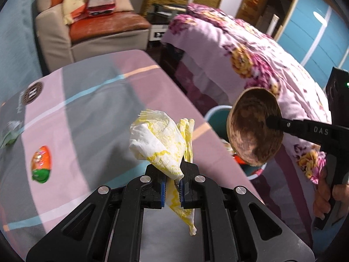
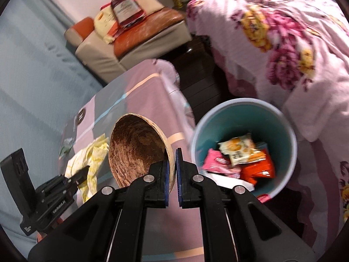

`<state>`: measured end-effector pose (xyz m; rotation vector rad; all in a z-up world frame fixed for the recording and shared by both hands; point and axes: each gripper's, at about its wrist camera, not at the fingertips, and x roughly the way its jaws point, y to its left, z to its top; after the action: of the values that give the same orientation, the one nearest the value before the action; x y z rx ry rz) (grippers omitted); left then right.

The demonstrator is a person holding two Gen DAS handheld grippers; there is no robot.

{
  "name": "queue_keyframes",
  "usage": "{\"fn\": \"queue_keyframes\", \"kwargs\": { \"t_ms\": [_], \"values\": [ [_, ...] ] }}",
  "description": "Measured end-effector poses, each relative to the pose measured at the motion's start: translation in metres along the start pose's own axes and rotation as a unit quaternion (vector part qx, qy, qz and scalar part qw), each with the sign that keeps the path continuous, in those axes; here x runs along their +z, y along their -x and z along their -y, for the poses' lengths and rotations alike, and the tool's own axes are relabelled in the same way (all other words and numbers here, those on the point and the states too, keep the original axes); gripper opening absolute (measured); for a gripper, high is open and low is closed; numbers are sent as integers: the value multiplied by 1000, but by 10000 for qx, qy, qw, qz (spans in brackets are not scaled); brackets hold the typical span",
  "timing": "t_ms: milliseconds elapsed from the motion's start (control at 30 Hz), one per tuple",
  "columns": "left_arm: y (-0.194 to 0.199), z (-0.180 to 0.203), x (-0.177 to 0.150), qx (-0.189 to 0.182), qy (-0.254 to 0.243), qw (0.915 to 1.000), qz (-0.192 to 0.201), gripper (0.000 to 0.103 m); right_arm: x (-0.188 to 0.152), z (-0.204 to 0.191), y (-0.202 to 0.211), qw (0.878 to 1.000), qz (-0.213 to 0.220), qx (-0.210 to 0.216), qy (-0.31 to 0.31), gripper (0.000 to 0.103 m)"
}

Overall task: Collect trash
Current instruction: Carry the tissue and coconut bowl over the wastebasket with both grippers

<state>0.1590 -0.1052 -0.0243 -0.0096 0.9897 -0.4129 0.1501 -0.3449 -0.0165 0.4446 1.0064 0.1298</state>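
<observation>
Two grippers are both loaded: the left gripper (image 1: 172,182) is clenched on a crumpled yellow-and-white napkin (image 1: 161,140), lifted clear above the table (image 1: 91,109), and the right gripper (image 2: 171,170) pinches the rim of a brown bowl (image 2: 135,148) tipped on edge near the table's right side. Just past that edge stands a teal bin (image 2: 237,118), its mouth unobstructed, wrappers (image 2: 240,159) inside. An orange-green packet (image 1: 41,163) lies on the cloth; its label is blurred. From the left wrist, the bowl hides most of the bin.
</observation>
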Motion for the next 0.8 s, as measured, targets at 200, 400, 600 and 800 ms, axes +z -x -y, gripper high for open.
{"fn": "queue_keyframes", "kwargs": {
  "t_ms": [200, 400, 600, 800],
  "values": [
    [-20, 49, 13, -209, -342, 9991, -120, 9, 4, 46, 24, 9987, 281, -138, -402, 5],
    [-46, 95, 20, -420, -657, 9965, -298, 9, 4, 84, 44, 9960, 492, -441, -599, 6],
    [-68, 125, 22, -555, -849, 9936, -493, 9, 6, 114, 52, 9937, 560, -623, -750, 6],
    [-87, 142, 25, -630, -946, 9914, -650, 10, 10, 132, 51, 9923, 547, -728, -836, 6]
  ]
}}
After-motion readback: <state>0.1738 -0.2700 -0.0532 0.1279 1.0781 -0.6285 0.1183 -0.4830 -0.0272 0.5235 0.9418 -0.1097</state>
